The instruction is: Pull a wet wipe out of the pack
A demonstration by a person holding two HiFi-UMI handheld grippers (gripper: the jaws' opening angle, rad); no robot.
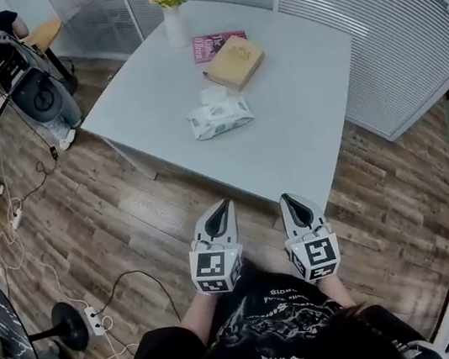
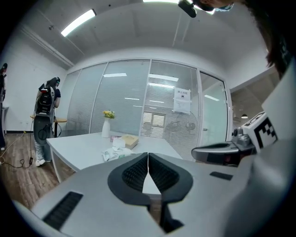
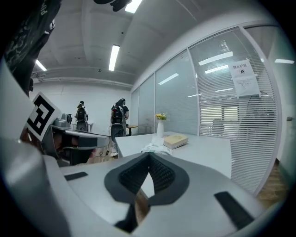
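Both grippers are closed and carry nothing: the left gripper and the right gripper each show the ribbed pads meeting at the tips, with no object between them. Both are held side by side in front of my body, over the floor, short of the near edge of the worktop. The wet wipe pack lies flat on the worktop, well apart from both grippers and straight ahead of them. Its long axis runs across my line of approach, left to right in the head view, with a slight tilt. A white tuft shows at the pack's far edge; I judge it to be a wipe or the opened flap, but I cannot tell which. The left gripper points almost directly at the pack, while the right gripper stands off to the pack's right, so I judge the left to be the nearer. The coming move calls for a forward reach over the worktop edge.
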